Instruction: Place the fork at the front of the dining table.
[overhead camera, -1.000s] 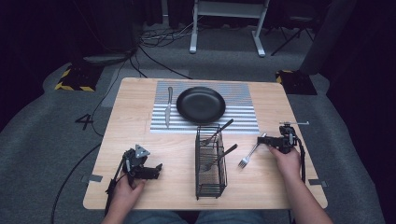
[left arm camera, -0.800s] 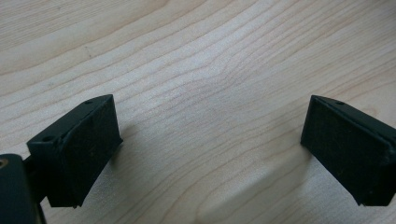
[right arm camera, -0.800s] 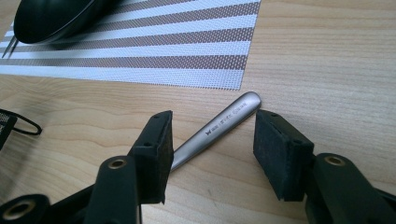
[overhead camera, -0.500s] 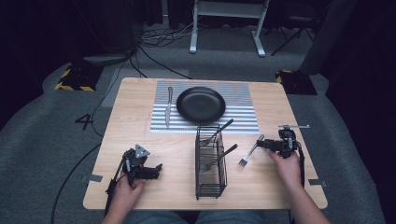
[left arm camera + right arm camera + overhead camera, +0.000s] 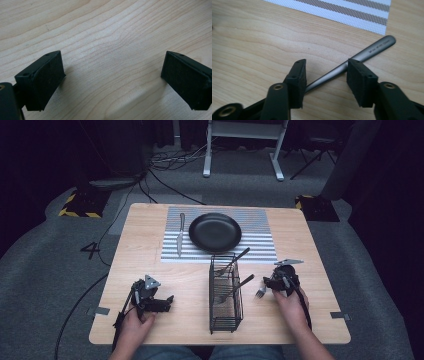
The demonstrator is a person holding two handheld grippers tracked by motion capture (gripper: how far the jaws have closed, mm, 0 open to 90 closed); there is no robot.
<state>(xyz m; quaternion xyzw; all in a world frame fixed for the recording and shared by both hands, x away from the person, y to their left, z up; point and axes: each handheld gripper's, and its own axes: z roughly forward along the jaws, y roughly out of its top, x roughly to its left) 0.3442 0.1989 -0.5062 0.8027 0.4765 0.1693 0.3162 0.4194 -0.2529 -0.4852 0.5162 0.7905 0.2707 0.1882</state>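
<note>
Beside the rack [image 5: 225,292], our right gripper [image 5: 325,82], jaws closing, straddles the fork [image 5: 352,61] handle; our left gripper [image 5: 112,77] gapes wide.

- My right gripper [image 5: 270,284] has slid left across the table to the fork [image 5: 261,292], which it stood clear of a second ago.
- Its jaws have just been closing; the fork's handle [image 5: 352,61] now lies between them, crossing at a slant.
- I can't tell whether the pads press on it yet.
</note>
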